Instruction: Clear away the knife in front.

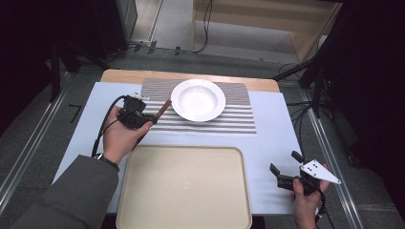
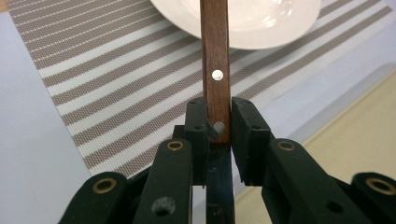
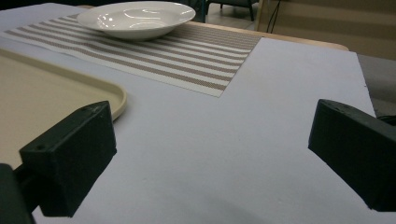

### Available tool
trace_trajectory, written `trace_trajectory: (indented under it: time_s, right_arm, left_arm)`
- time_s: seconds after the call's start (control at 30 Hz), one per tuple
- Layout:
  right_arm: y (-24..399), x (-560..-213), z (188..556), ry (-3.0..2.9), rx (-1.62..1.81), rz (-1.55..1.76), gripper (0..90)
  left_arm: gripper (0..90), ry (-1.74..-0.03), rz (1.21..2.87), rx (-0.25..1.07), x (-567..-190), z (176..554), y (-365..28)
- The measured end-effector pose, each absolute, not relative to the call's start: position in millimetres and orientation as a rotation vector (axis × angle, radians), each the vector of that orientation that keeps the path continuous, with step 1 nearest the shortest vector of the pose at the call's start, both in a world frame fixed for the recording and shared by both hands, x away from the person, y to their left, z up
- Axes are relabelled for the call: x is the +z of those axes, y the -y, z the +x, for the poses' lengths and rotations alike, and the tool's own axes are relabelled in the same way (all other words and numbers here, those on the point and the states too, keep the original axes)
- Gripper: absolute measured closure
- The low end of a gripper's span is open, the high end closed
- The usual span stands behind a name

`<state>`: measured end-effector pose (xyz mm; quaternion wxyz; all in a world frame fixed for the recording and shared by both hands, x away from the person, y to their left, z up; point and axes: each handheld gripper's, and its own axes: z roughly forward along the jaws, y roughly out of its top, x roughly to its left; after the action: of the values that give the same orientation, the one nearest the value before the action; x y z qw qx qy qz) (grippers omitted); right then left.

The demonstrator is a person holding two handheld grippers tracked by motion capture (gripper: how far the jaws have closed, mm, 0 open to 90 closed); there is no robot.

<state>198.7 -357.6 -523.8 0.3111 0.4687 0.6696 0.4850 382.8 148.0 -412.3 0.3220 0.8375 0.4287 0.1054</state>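
at table, left side: left gripper (image 2: 218, 122) clamped on wooden handle (image 2: 215, 70) near its rivets.
handle location: raised over striped placemat (image 1: 239, 114), just beside white plate (image 1: 198, 99).
long axis: ran straight out from the jaws toward the plate rim; far end crossed the rim in the left gripper view.
nearer hand: left; right well apart.
right gripper (image 1: 287, 170): jaws spread wide, empty, low over blue table cover (image 3: 261, 140) beside beige tray (image 1: 184, 191).
blade end: cannot tell.
probable move: judged a set-down beside the plate.
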Motion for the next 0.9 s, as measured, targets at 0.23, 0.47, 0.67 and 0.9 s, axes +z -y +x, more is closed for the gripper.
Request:
trace_trajectory:
  time_s: [0.23, 0.47, 0.67, 0.9]
  right_arm:
    - [357, -524, 199, -1.768, 1.276, 1.234, 0.0]
    - [357, -524, 199, -1.768, 1.274, 1.233, 0.0]
    - [357, -524, 199, -1.767, 1.276, 1.233, 0.0]
    - [357, -524, 199, -1.768, 1.272, 1.233, 0.0]
  left_arm:
    - [76.4, -1.102, 2.197, 0.26, -417, 362, -150]
    - [76.4, -1.062, 2.196, 0.297, -418, 337, -149]
    - [76.3, -1.052, 2.184, 0.292, -423, 315, -150]
    - [76.3, -1.066, 2.18, 0.278, -431, 294, -155]
